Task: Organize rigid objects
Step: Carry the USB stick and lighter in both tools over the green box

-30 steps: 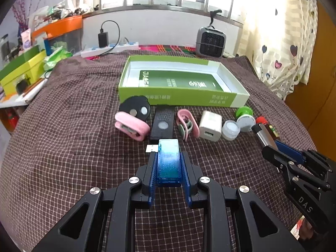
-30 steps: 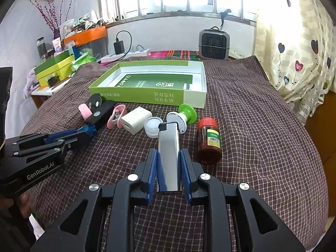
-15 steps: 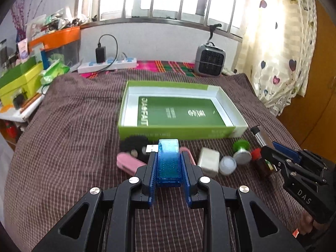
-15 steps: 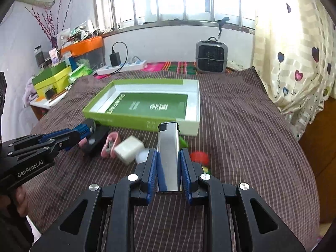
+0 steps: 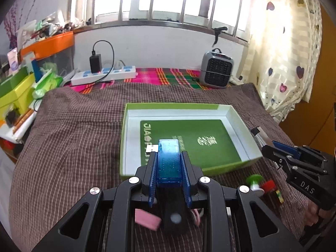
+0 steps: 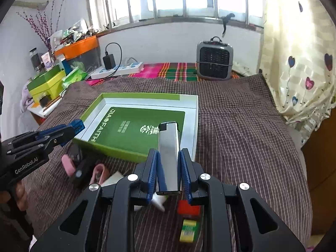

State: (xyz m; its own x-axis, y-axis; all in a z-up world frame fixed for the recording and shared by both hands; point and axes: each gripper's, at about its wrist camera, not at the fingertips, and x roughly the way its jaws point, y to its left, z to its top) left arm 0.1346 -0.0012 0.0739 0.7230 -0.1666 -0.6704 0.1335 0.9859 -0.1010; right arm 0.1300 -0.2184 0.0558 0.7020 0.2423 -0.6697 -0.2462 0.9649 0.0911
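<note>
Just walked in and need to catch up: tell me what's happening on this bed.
A person is sorting small items into the open green box, one handheld tool per hand. The left tool is shut on a blue USB stick, held above the box's near edge. The right tool is shut on a silver lighter, also raised near the box. Nothing has been dropped in yet. A red-capped bottle, a green-topped piece and pink clips lie on the checked blanket in front.
</note>
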